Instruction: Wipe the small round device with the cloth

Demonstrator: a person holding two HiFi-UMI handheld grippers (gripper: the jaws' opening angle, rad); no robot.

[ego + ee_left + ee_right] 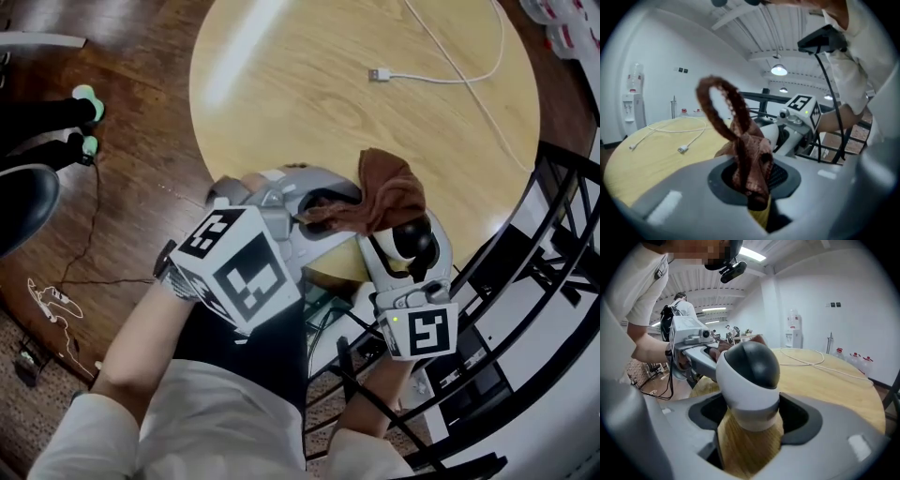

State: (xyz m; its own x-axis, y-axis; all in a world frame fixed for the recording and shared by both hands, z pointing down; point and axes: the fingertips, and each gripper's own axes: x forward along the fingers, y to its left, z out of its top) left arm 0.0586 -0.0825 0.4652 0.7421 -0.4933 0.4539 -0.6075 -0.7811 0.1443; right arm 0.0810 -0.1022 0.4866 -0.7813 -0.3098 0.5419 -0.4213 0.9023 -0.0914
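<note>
The small round device [411, 241], a white ball with a black dome, sits between the jaws of my right gripper [412, 251] over the near edge of the round wooden table [309, 103]. In the right gripper view the device [747, 378] fills the gap and both pads press on its white body. My left gripper [305, 218] is shut on a brown cloth [384, 197], which drapes toward the device's top and touches it. In the left gripper view the cloth [745, 154] stands up from the jaws in a loop, with the right gripper's marker cube [802, 107] just behind.
A white USB cable [441, 77] lies across the far part of the table. A black metal railing [534, 281] runs close along the right, under my right arm. Dark wooden floor with a thin black cord [89, 234] lies to the left.
</note>
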